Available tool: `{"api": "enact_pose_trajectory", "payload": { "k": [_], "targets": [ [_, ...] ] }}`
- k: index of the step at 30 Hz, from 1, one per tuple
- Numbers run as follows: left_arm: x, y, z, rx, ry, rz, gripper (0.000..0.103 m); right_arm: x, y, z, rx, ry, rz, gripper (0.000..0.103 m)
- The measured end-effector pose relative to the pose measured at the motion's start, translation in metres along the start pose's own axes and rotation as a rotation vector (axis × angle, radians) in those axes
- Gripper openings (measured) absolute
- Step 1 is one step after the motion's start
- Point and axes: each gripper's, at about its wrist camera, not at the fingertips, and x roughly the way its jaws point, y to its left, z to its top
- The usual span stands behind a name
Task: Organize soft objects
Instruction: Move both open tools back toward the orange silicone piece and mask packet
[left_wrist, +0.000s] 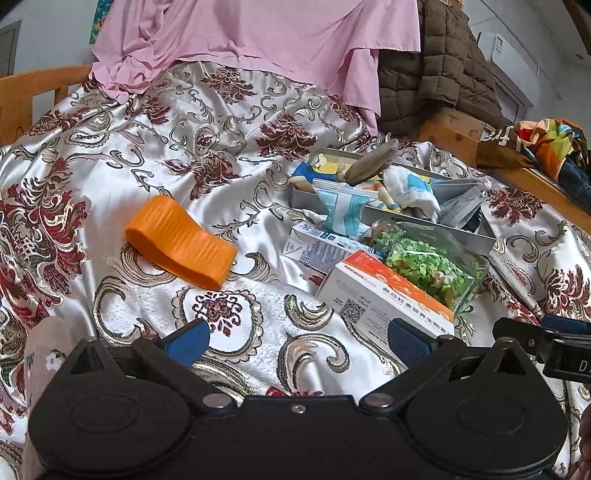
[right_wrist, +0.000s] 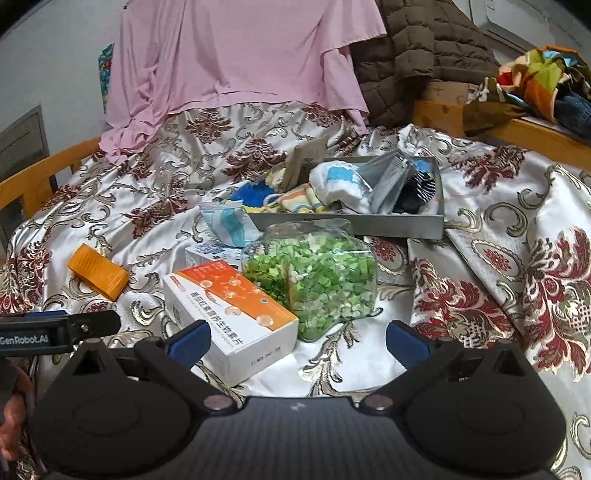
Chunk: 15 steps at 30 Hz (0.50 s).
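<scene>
A grey tray (right_wrist: 369, 223) (left_wrist: 443, 230) on the patterned bedspread holds soft things: a white and blue cloth (right_wrist: 340, 184) (left_wrist: 410, 190), grey face masks (right_wrist: 391, 181) (left_wrist: 458, 205), striped socks (right_wrist: 421, 190) and a striped towel (right_wrist: 303, 199). A blue-white mask packet (right_wrist: 231, 221) (left_wrist: 345, 210) hangs at the tray's left end. My left gripper (left_wrist: 299, 339) is open and empty above the bedspread, near an orange and white box (left_wrist: 384, 295). My right gripper (right_wrist: 297, 341) is open and empty, just short of the same box (right_wrist: 229, 306).
A clear bag of green pieces (right_wrist: 314, 277) (left_wrist: 428, 266) lies in front of the tray. An orange ribbed block (left_wrist: 181, 242) (right_wrist: 98, 271) lies to the left. A second small box (left_wrist: 317, 247) sits behind the orange one. Pink cloth (left_wrist: 258, 40), a brown jacket (left_wrist: 443, 66) and wooden bed rails (right_wrist: 535, 136) border the bed.
</scene>
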Motion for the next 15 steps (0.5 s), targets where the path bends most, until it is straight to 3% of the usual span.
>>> {"api": "enact_pose_trajectory", "payload": {
  "k": [5,10,15],
  "targets": [
    [0.002,0.001,0.003,0.01,-0.009,-0.014,0.102,-0.004,0.008,0.002,-0.04,-0.073,0.067,0.103],
    [0.004,0.0,0.006,0.035,-0.035,-0.02,0.102,-0.002,0.017,0.003,-0.079,-0.109,0.079,0.103],
    [0.012,0.011,0.011,-0.006,-0.041,-0.009,0.102,0.005,0.018,0.004,-0.077,-0.112,0.069,0.103]
  ]
}}
